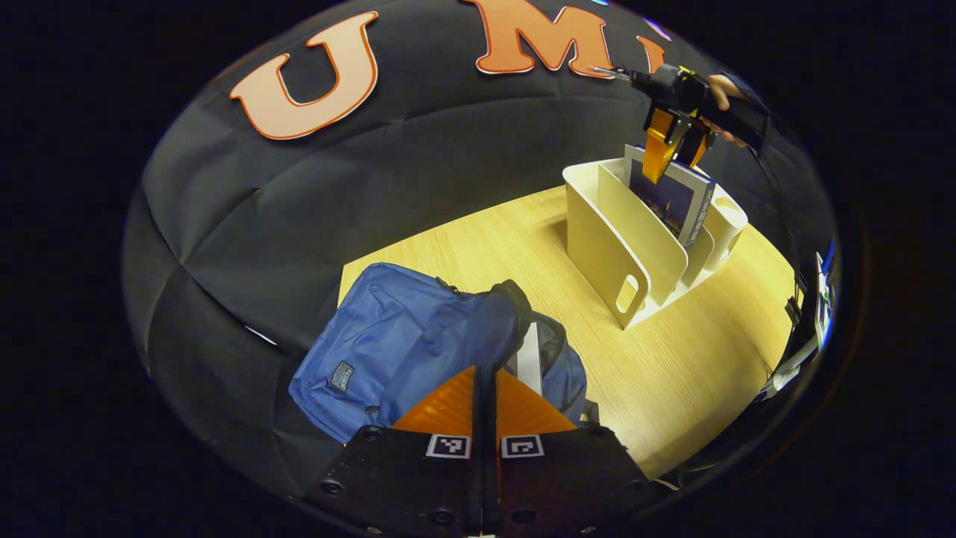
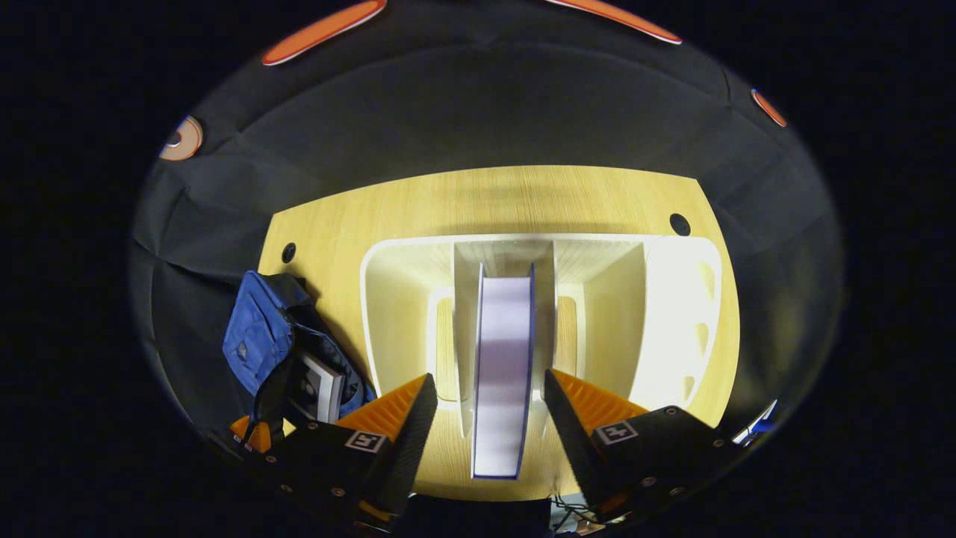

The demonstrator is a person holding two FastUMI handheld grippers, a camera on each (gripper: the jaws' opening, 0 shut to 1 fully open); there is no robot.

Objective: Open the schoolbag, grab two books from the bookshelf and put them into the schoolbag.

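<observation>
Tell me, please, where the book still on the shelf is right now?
The book stands in the middle slot of the white shelf on the table, between the right gripper's open jaws.

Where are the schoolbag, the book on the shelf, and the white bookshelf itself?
schoolbag (image 1: 388,336), left gripper view, blue front panel.
book (image 2: 502,373), right gripper view, top page edge.
bookshelf (image 1: 597,232), left gripper view, near side wall.

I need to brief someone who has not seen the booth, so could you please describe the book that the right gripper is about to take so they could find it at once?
On the wooden table stands a cream bookshelf split by upright dividers. In its middle slot, straddled by the open right gripper, stands the book, pale page edges upward. The neighbouring slots hold no book; the other book sits in the blue schoolbag.
</observation>
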